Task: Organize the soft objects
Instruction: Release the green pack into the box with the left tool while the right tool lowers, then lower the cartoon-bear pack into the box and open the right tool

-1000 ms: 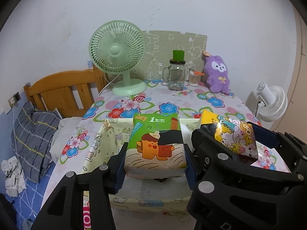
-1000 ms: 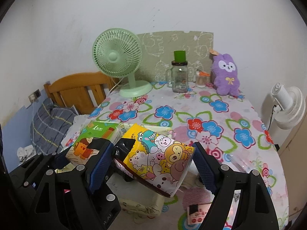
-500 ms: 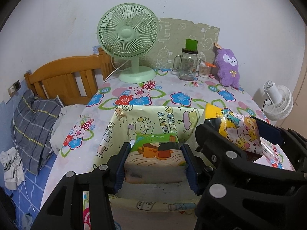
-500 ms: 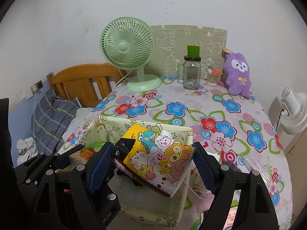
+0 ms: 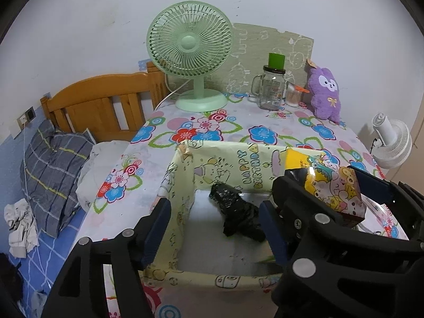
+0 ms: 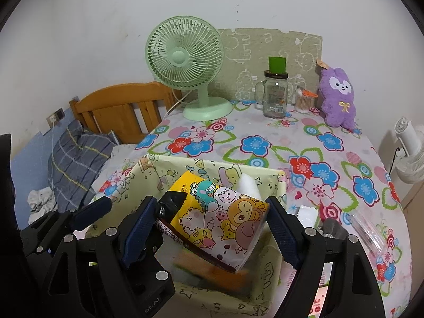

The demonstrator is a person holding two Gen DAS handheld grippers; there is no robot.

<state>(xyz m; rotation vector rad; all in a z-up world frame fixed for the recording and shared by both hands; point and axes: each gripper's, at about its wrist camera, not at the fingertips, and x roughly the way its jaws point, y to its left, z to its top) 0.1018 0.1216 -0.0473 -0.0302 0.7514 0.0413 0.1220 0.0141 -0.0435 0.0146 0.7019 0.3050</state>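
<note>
Now the left gripper (image 5: 214, 230) is opening with nothing between its pads, over the pale yellow cartoon-print fabric box (image 5: 185, 180), while the right gripper (image 6: 209, 228) is clamping the yellow cartoon-animal tissue pack (image 6: 222, 217) above it.

wall (image 5: 79, 26): white, scuffed | headboard (image 5: 100, 103): wooden | floor (image 5: 53, 251): blue tiles | table (image 6: 291, 137): floral cloth
</note>
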